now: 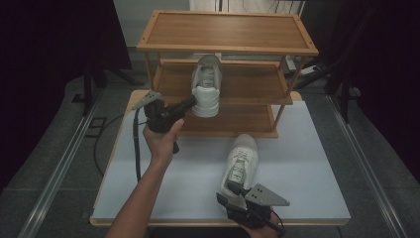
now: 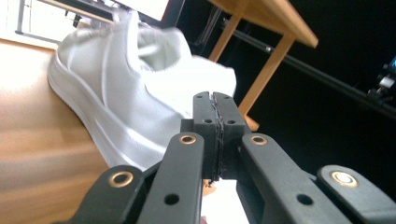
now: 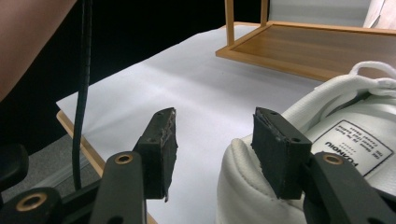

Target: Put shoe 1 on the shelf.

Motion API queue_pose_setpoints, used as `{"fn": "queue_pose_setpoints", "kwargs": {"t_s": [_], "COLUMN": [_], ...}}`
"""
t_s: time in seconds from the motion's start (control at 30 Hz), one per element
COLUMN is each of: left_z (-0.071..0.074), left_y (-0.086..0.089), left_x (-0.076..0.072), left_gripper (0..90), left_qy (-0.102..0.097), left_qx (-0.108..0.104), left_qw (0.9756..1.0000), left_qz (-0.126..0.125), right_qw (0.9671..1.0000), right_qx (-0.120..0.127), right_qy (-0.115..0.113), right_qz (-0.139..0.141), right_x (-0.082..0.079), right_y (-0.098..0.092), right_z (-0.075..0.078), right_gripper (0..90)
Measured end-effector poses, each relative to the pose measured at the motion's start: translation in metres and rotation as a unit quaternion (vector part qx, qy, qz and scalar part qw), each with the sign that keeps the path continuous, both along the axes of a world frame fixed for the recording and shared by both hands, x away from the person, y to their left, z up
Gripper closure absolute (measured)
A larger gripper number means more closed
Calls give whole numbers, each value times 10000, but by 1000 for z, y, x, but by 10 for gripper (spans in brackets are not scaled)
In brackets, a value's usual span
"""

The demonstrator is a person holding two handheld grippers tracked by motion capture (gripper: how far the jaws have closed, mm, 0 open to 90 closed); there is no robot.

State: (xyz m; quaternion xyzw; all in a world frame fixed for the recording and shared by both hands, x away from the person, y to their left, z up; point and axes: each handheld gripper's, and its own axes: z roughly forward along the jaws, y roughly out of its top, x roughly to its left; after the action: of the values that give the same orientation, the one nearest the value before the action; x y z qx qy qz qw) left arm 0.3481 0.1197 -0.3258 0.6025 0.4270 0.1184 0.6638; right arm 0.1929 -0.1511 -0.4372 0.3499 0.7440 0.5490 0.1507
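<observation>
Left gripper [image 1: 190, 102] has its jaws pressed flat together with nothing pinched, tips right at the heel of the white sneaker on the rack [image 1: 206, 85]. From the high view you can't really tell whether it touches the heel. The left gripper view [image 2: 214, 112] makes the closed jaws obvious and shows that shoe's side and sole blurred just beyond the tips, sitting on the wooden shelf.

Right gripper [image 1: 233, 191] is down at the near edge of the white table [image 1: 302, 163], jaws spread. High view just shows it bunched up against the heel of the second sneaker [image 1: 240, 161]. The right gripper view [image 3: 212, 135] is way more useful: one jaw sits inside the heel opening over the insole label, the other hangs outside over bare table, so the heel collar is between them but the pads aren't squeezing it.

Other stuff: the wooden shoe rack [image 1: 228, 30] has three tiers and stands at the far side of the table. Its top tier hides the toe of the racked shoe from above. The left gripper's cable runs down off the table's left edge.
</observation>
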Motion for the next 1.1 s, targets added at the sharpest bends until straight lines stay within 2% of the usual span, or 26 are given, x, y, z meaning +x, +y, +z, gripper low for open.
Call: {"fn": "queue_pose_setpoints", "kwargs": {"t_s": [0.17, 0.2, 0.23, 0.27, 0.37, 0.53, 0.7, 0.97, 1.1], "left_z": [-8, -11, -11, -11, -12, -11, -11, -16, -19], "left_y": [-13, -19, -19, -21, -25, -28, -28, -22, -14], "left_x": [2, 6, 6, 8, 12, 20, 22, 18, 8], "left_gripper": [894, 893, 898, 899, 900, 900, 899, 747, 617], "left_qy": [24, 20, 20, 20, -30, 16, 34, 55, 60], "left_qx": [205, 320, 320, 229, 279, 260, 227, 120, 111], "left_qw": [9998, 9994, 9994, 9997, 9995, 9994, 9995, 9999, 9999], "left_qz": [46, 113, 113, 97, 156, 248, 205, 92, -23], "right_qw": [10000, 10000, 10000, 10000, 10000, 9999, 9998, 9996, 9996], "right_qx": [-33, -22, -14, -14, 46, 110, 138, 167, 156], "right_qy": [10, 21, 13, 7, -20, -94, -138, -200, -238], "right_qz": [8, 18, 9, 4, -34, -79, -87, -69, 11], "right_x": [0, 0, 0, 0, -1, -2, -3, -5, -7], "right_y": [2, 1, 1, 0, -2, -5, -7, -6, -4], "right_z": [-1, -1, 0, 0, 2, 6, 9, 11, 13], "right_gripper": [483, 483, 483, 483, 485, 486, 486, 496, 565]}}
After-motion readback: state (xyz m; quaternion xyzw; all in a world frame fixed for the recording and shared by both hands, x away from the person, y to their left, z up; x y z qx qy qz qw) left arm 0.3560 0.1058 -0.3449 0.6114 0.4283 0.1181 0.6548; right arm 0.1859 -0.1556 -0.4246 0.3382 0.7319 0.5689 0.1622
